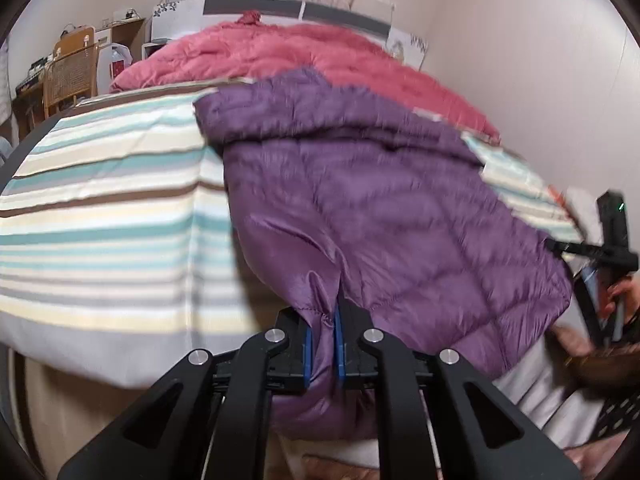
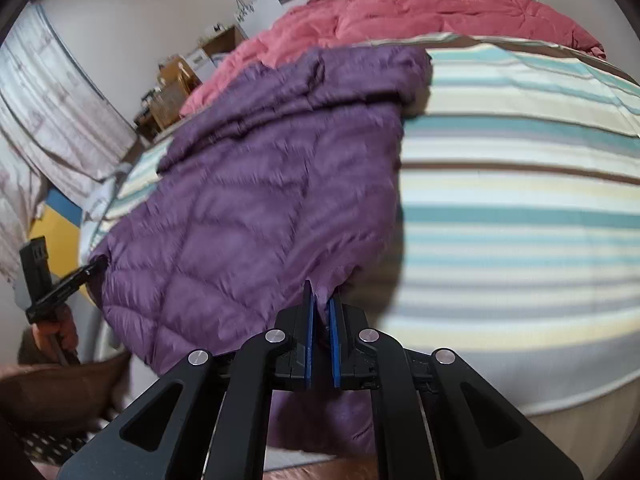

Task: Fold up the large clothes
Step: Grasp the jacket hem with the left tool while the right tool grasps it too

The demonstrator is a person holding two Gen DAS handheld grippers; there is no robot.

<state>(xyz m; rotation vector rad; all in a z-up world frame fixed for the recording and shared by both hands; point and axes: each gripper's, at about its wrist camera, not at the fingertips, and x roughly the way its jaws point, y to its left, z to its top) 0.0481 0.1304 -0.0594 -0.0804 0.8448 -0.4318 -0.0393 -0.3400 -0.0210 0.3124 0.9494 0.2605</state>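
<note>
Purple quilted jacket (image 1: 360, 200) fills the middle of both frames, spread over the striped bedcover (image 1: 100, 200) with its lower edge hanging past the bed's near side. At bottom centre of the left wrist view, the left gripper (image 1: 322, 340) is clamped on a pinch of the hem; likewise the right gripper (image 2: 322, 320) pinches a hem corner. A pink duvet (image 1: 280, 52) lies across the top of frame.

Striped bed (image 1: 100, 200), pale walls (image 1: 520, 60)
</note>
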